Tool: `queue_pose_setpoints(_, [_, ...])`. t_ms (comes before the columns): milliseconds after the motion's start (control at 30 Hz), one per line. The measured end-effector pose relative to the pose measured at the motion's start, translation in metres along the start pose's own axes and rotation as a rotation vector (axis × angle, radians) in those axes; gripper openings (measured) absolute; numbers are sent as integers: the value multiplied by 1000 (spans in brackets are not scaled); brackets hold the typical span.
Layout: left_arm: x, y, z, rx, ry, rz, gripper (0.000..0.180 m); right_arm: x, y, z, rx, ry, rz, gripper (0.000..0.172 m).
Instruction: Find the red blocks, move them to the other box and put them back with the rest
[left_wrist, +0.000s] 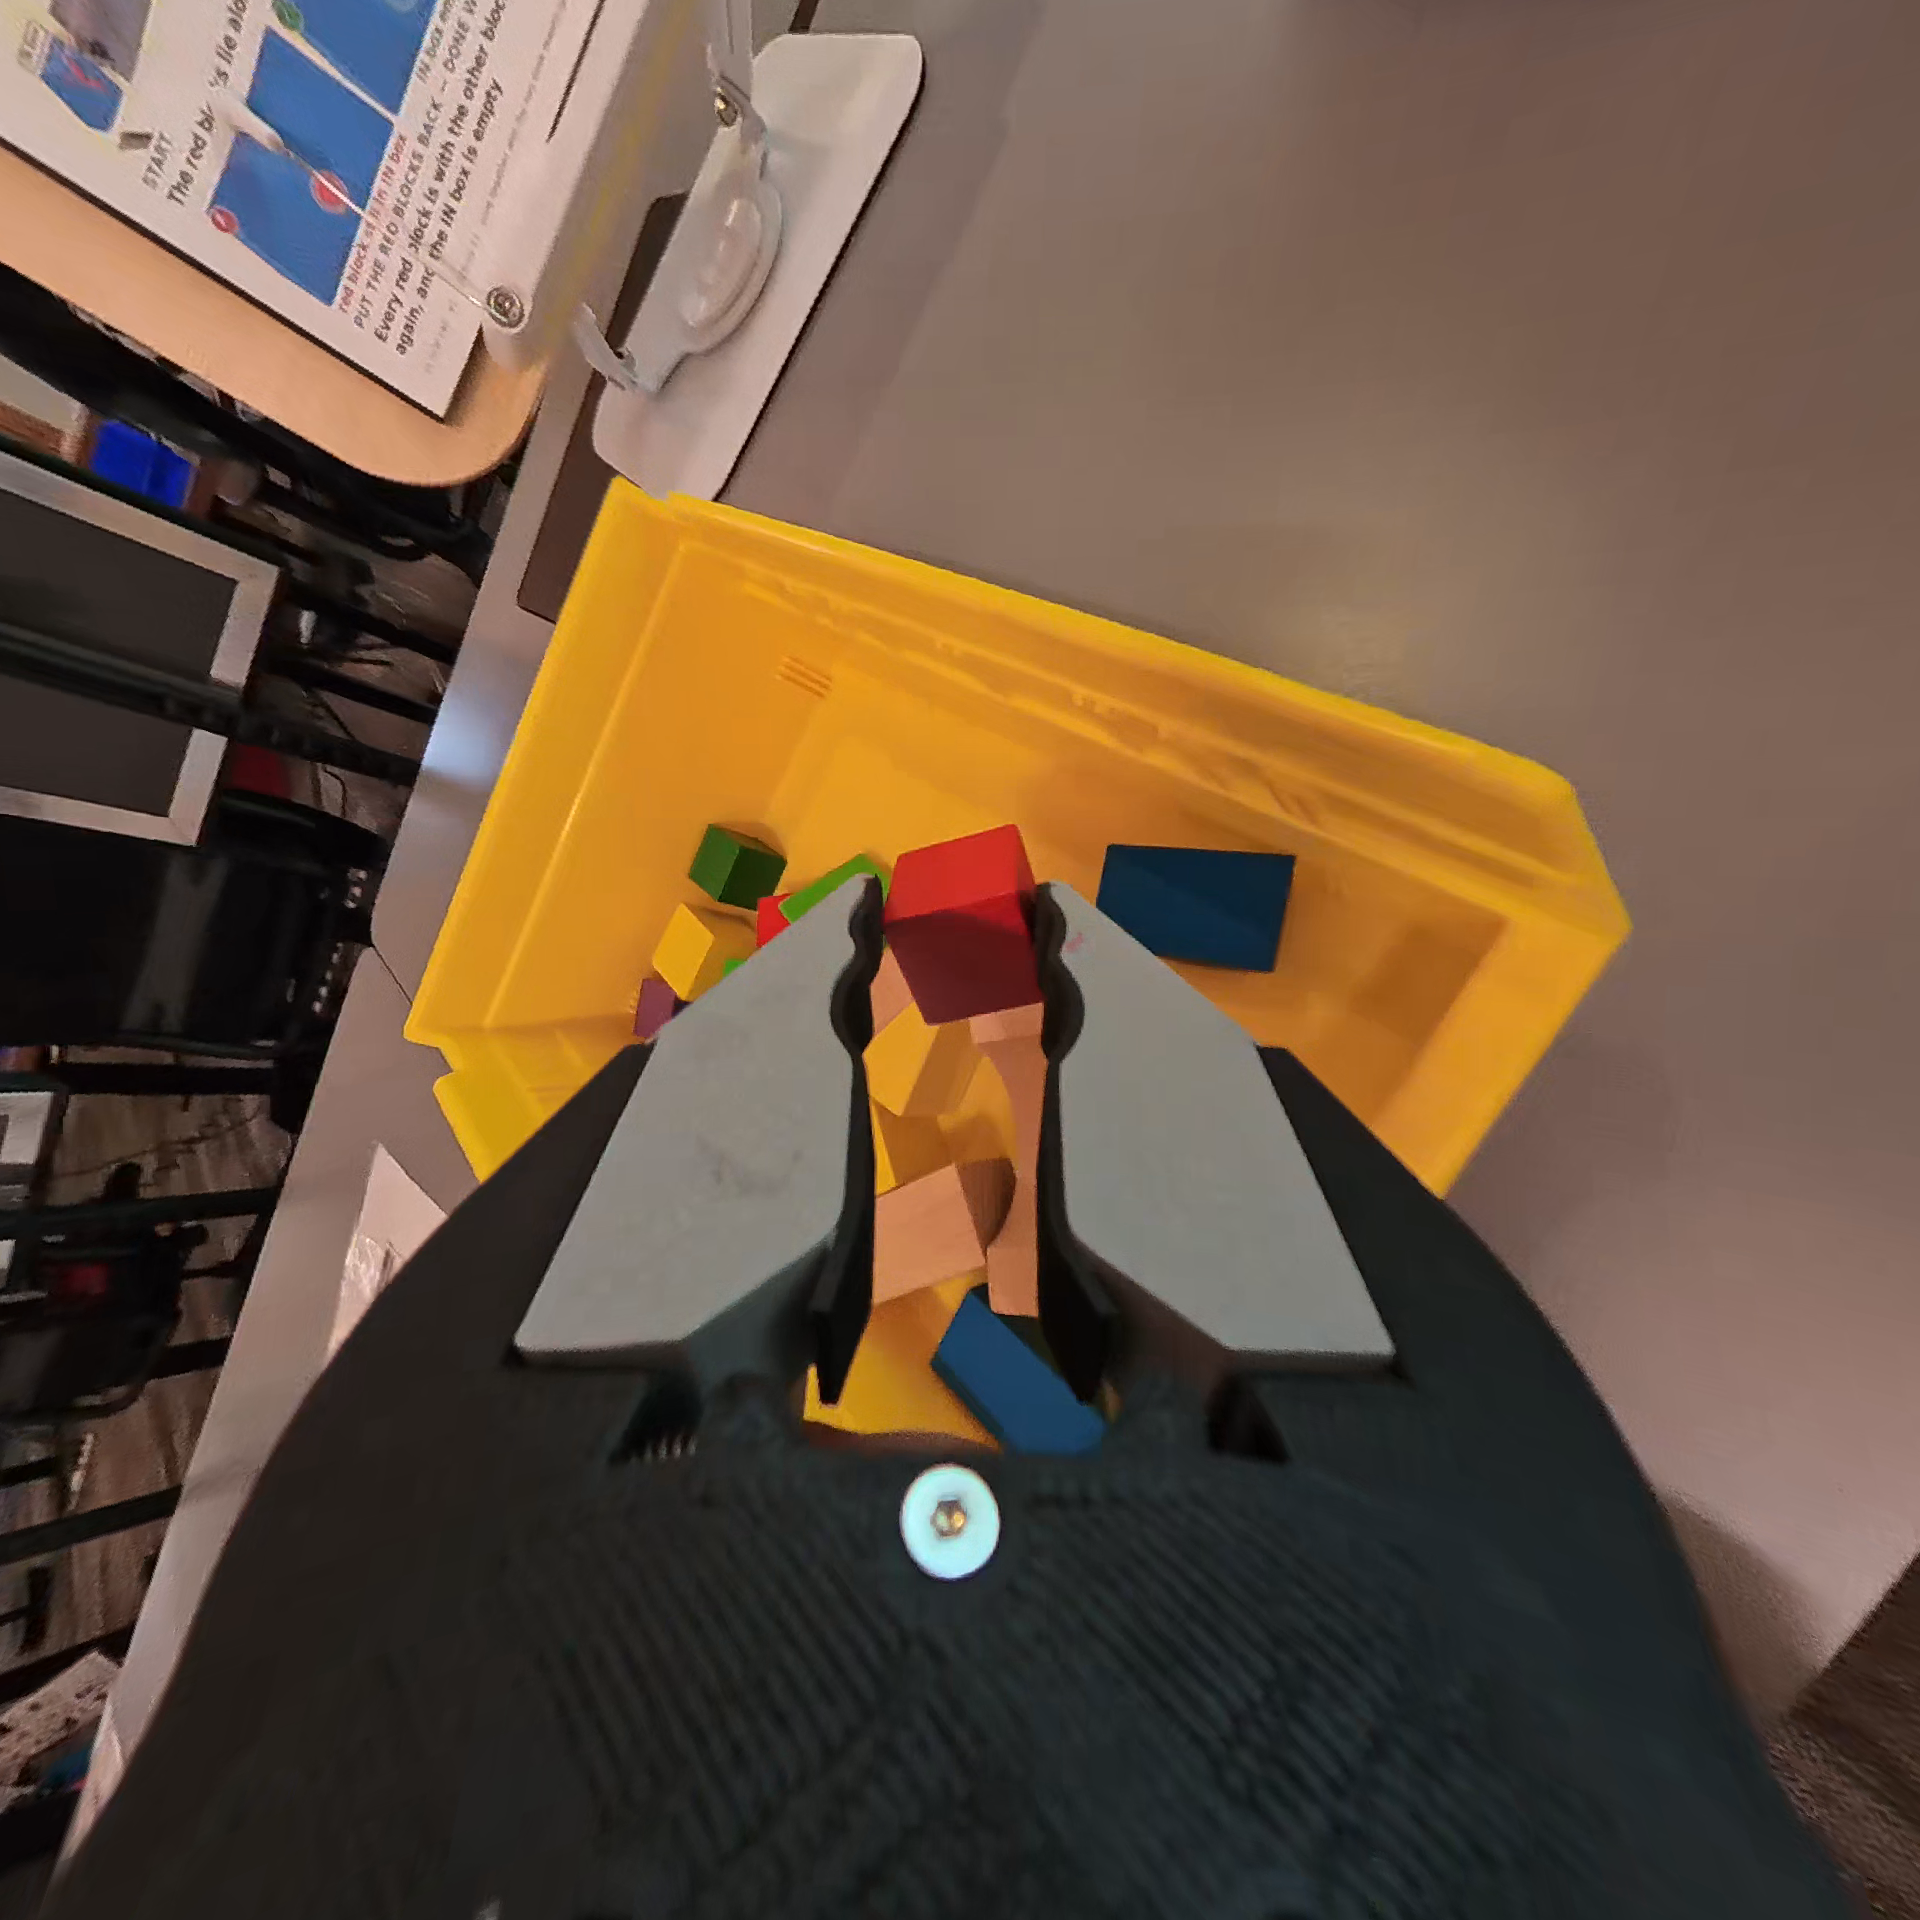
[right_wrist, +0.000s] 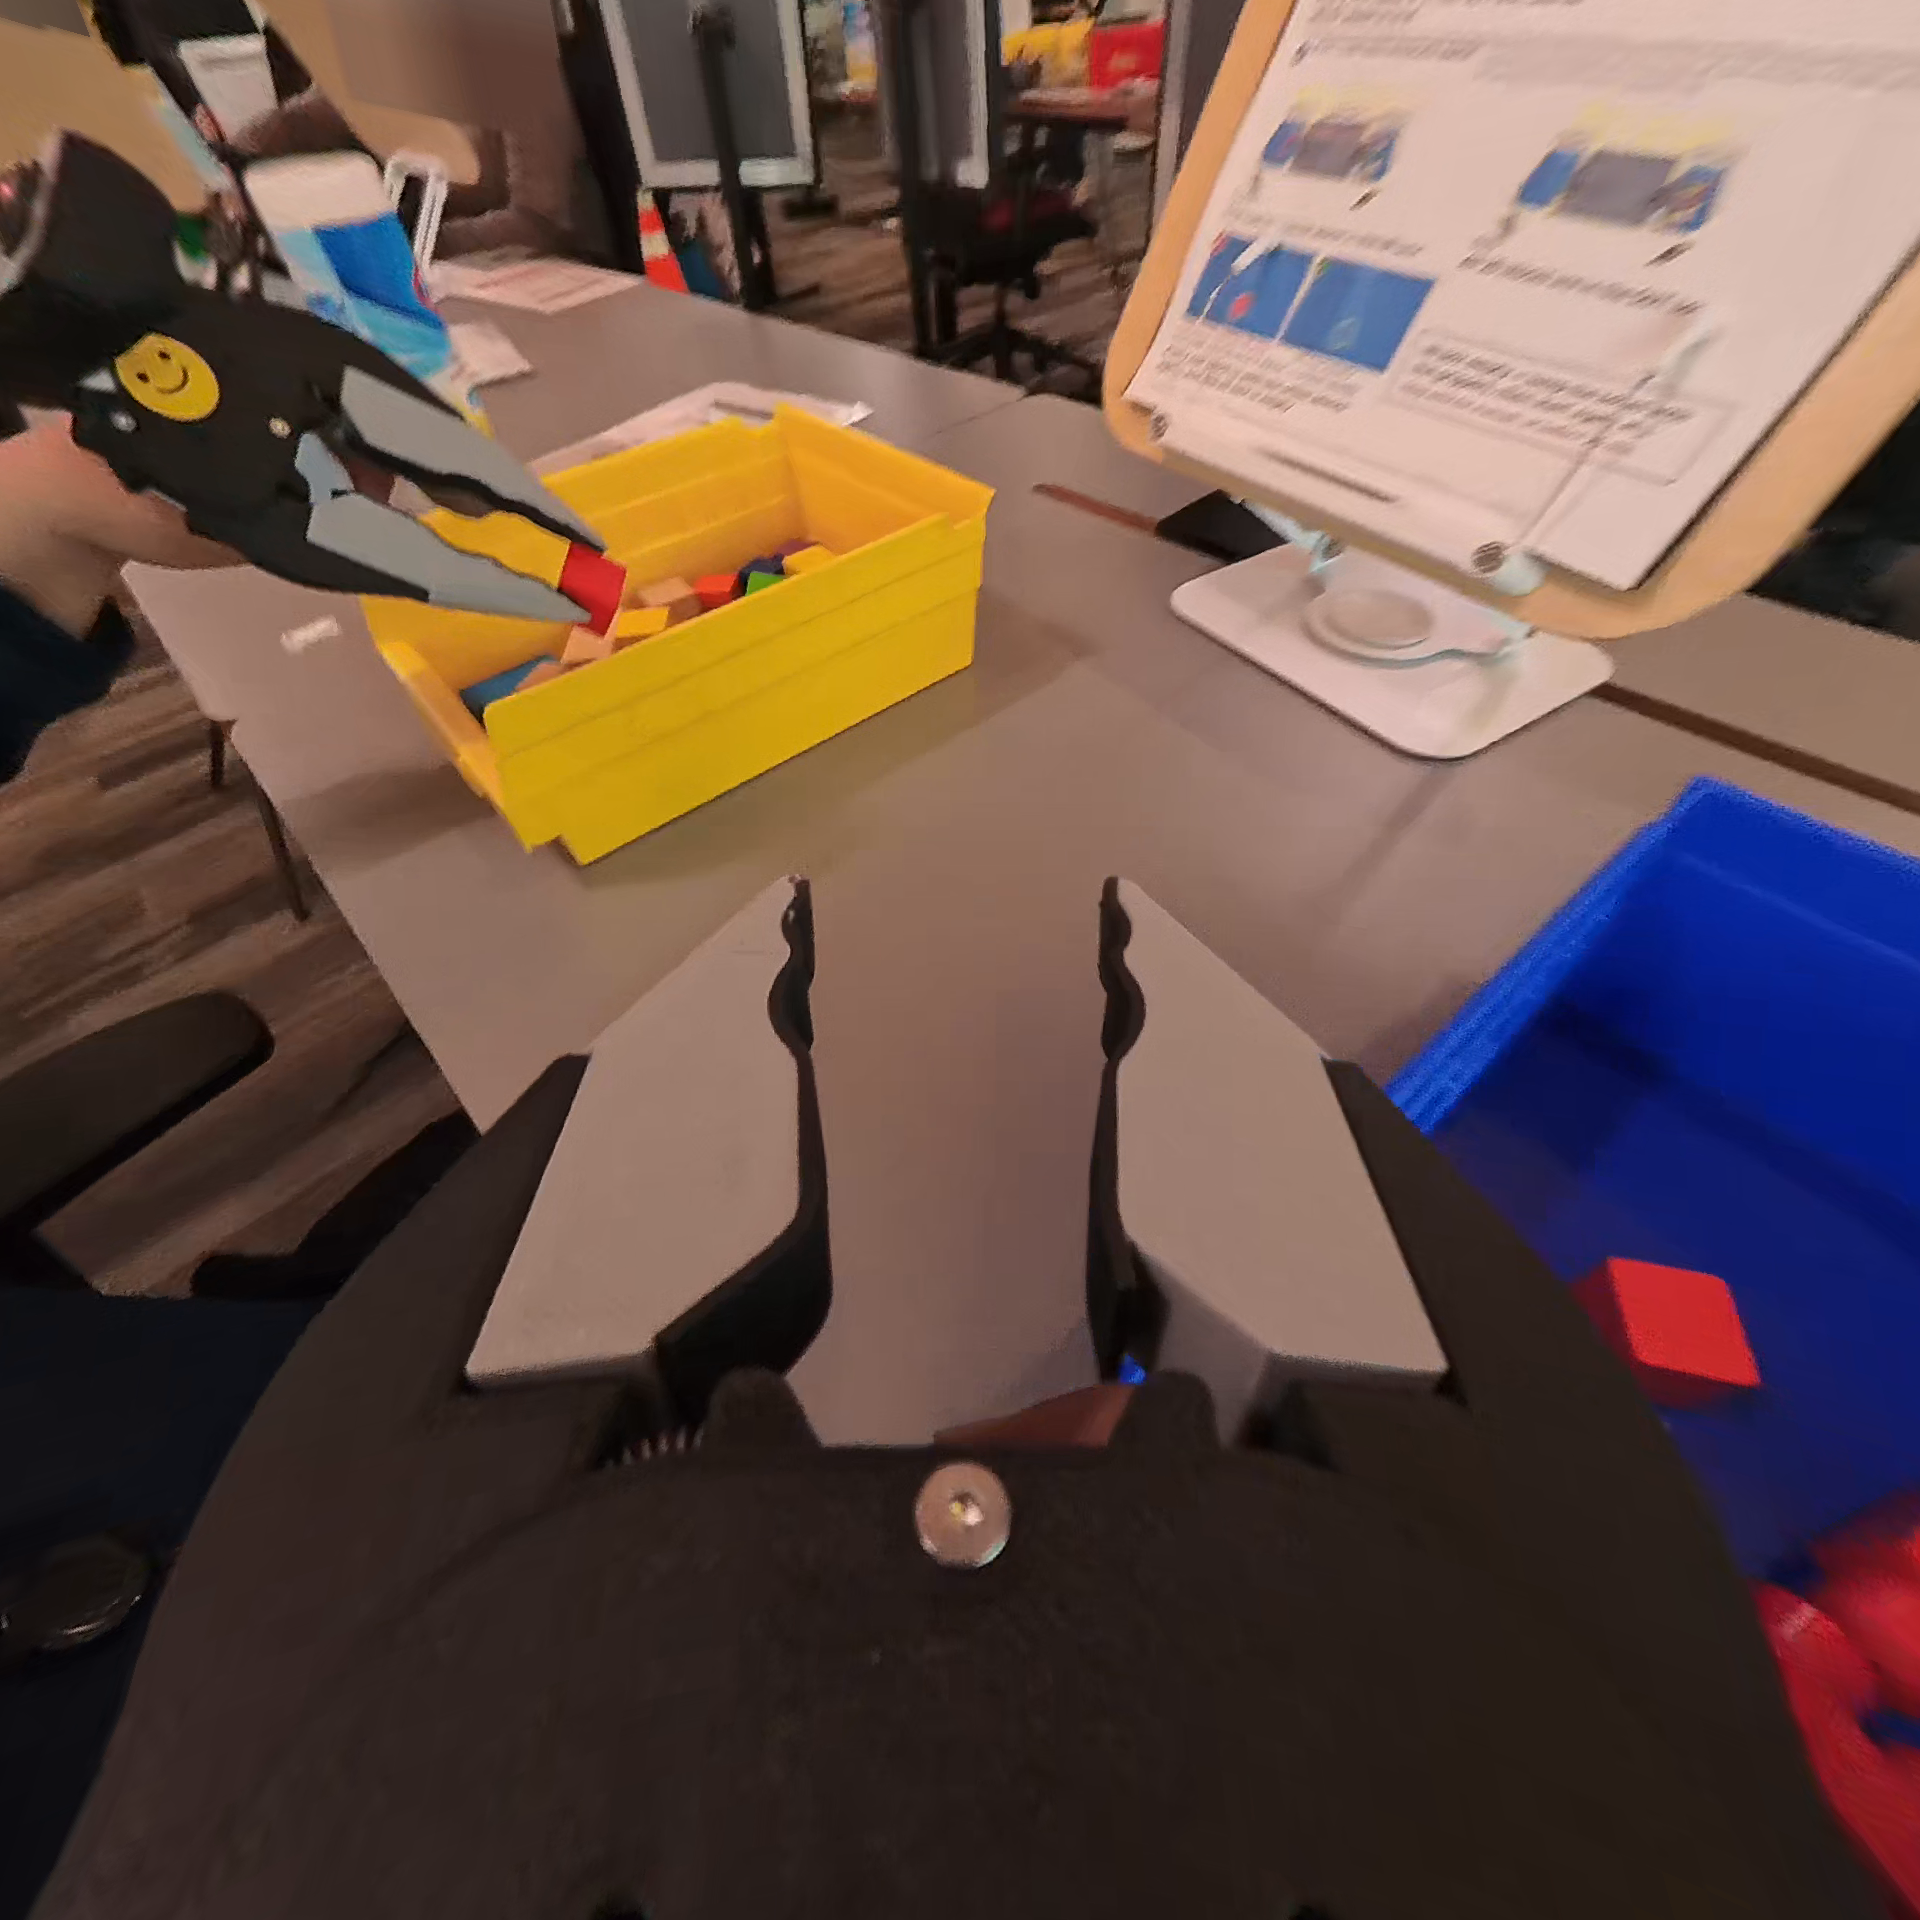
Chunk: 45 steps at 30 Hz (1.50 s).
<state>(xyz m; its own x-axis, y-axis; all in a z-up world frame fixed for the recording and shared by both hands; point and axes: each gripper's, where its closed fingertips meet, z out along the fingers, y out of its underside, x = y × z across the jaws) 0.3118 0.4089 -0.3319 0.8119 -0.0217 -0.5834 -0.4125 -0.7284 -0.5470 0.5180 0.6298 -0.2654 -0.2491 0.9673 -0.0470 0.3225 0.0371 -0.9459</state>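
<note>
Grey table (right_wrist: 1039, 727): yellow bin (right_wrist: 727, 675) holds blocks (right_wrist: 727, 592)

left view above yellow box (left_wrist: 1039, 665); right view faces it (right_wrist: 727, 707)

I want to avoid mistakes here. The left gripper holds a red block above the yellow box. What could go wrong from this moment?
1. The left gripper grips the red block only at its fingertips, so it may slip and fall.
2. Another red block lies half buried among the blocks in the yellow box and may be overlooked.

Dim warm indoor light, soft shadows, blurry fisheye edges
</note>
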Motion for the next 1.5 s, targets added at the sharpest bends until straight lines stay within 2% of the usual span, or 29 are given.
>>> queue_pose_setpoints(167, [-1,11,7,-5,-100,141,26,-21,12,21,-61,-55,-33,55])
queue_pose_setpoints(267, [-1,23,14,-65,-111,200,27,-25,13,24,-69,-61,-39,55])
queue_pose_setpoints(400, [-11,22,15,-46,-193,287,27,-26,10,21,-55,-67,-31,55])
queue_pose_setpoints(567, [-9,-18,-3,158,-309,390,27,-38,11,23,-51,-146,0,55])
queue_pose_setpoints(700, [-4,-48,-21,257,-459,569,27,-47,16,28,-73,-181,7,56])
queue_pose_setpoints(1033, [18,-103,-47,313,-695,1082,27,-63,22,37,-97,-231,1,56])
queue_pose_setpoints(1200, [38,-123,-49,320,-725,1323,27,-69,26,43,-114,-253,-4,57])
queue_pose_setpoints(1500, [59,-150,-61,402,-745,1422,27,-80,16,40,-58,-303,-18,58])
